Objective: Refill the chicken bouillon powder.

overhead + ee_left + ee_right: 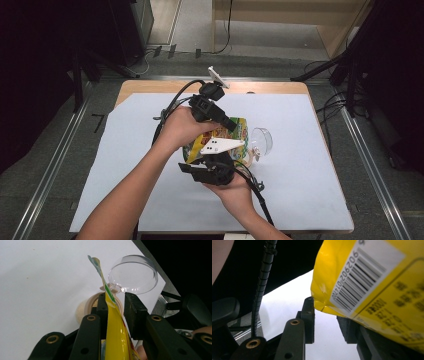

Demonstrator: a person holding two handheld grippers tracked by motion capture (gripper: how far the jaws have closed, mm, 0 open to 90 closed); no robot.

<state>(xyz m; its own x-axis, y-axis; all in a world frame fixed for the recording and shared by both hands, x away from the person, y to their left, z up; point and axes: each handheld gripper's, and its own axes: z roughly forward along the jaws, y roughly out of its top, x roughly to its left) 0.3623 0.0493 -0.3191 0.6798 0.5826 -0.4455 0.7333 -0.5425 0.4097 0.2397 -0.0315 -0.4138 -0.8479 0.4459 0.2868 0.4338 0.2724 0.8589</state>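
Observation:
A yellow snack bag (239, 130) is held up over the white sheet between my two grippers. My left gripper (231, 125) reaches in from the upper left. In the left gripper view the bag's sealed top edge (115, 335) runs up between its jaws (115, 300), lying against one pad, with the fuller part wedged lower down. From below, my right gripper (211, 156) meets the bag's lower corner. In the right gripper view, the barcode side of the bag (374, 277) sits between the jaw tips (325, 312) and hides one of them.
A clear plastic dome (262, 140) (135, 273) lies just right of the bag, hinged to a beige round ring (246, 159) (83, 308). The white sheet (300, 175) covers most of the wooden table (150, 85). Cables trail from both grippers.

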